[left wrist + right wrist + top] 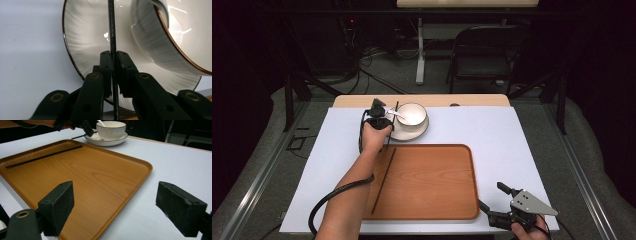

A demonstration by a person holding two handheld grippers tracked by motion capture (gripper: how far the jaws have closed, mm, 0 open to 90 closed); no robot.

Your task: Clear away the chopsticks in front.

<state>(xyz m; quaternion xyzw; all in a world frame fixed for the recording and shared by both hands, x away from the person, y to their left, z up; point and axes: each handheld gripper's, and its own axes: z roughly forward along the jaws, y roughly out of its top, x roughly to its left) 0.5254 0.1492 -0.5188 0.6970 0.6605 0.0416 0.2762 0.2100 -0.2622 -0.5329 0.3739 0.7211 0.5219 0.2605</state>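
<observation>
Black and thin, the chopstick (pixel 111 32) sits clamped between the pads of my left hand-held gripper (pixel 113 65), which is closed on it; in the left gripper view its long axis runs straight up toward twelve o'clock, across the rim of the white plate (pixel 82 42). From the high view this gripper (pixel 377 116) sits at the plate's nine o'clock edge, with the stick leaning on that rim. A white bowl (pixel 411 113) with a spoon (pixel 395 114) in it stands on the plate, close at the stick's three o'clock side. A second chopstick (pixel 383 180) lies on the wooden tray (pixel 437 185), long axis running roughly from twelve to six o'clock along the tray's left part. My right hand-held gripper (pixel 494 202) waits at the desk's (pixel 497 130) five o'clock corner, jaws spread wide with nothing between them.
</observation>
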